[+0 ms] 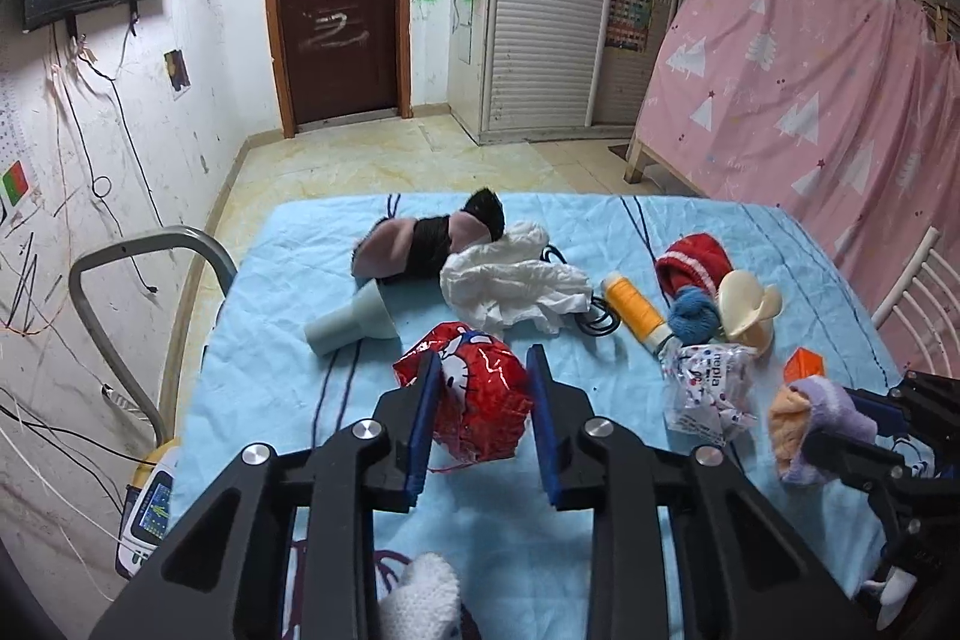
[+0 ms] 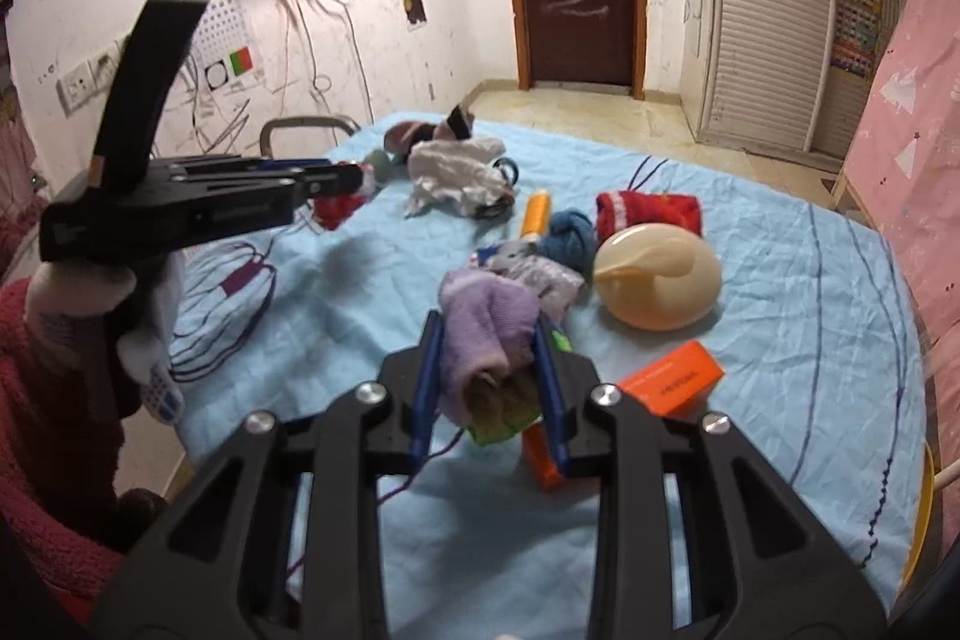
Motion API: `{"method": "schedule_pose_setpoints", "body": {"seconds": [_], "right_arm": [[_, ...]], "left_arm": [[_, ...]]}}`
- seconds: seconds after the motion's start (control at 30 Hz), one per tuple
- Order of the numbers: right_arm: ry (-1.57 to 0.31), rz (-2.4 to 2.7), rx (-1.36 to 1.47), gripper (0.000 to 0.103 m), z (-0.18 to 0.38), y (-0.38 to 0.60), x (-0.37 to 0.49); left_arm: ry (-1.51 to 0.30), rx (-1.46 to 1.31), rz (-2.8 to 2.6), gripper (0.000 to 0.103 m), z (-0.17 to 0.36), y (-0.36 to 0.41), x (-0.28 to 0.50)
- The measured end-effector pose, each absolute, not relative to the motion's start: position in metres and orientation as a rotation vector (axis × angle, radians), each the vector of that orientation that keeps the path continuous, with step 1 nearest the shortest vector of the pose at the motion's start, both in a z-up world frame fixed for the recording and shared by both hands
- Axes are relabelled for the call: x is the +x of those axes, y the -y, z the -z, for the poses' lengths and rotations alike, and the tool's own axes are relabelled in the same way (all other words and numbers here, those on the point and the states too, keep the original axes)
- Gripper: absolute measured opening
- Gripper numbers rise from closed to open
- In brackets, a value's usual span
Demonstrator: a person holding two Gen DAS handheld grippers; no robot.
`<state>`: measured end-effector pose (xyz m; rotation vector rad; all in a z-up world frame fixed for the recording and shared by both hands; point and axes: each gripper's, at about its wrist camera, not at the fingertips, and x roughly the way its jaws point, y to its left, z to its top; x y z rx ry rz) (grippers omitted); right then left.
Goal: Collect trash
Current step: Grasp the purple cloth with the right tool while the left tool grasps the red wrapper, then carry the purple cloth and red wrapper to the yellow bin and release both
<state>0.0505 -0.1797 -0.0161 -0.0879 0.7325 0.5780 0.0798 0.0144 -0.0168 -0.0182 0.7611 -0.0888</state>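
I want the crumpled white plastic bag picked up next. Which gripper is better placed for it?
Left, though neither is free. The left gripper brackets the red foil wrapper, directly before the white plastic bag. The right gripper holds a purple sock, farther away.
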Motion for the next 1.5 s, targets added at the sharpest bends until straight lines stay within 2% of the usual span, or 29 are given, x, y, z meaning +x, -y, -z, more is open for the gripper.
{"method": "schedule_pose_setpoints", "body": {"seconds": [0.3, 0.6, 1.2, 1.5], "right_arm": [[-0.662, -0.547, -0.029, 0.028, -0.002, 0.212, 0.040], [-0.598, -0.459, 0.063, 0.028, -0.014, 0.273, 0.034], [-0.508, -0.209, 0.210, 0.028, -0.011, 0.421, 0.031], [-0.545, -0.045, 0.249, 0.028, 0.017, 0.490, 0.048]], "left_arm": [[-0.683, 0.015, 0.099, 0.020, -0.021, 0.002, 0.057], [-0.630, 0.052, 0.191, 0.020, -0.050, 0.057, 0.045], [-0.629, 0.097, 0.442, 0.020, -0.063, 0.199, 0.056], [-0.666, 0.107, 0.613, 0.020, -0.049, 0.287, 0.074]]}}
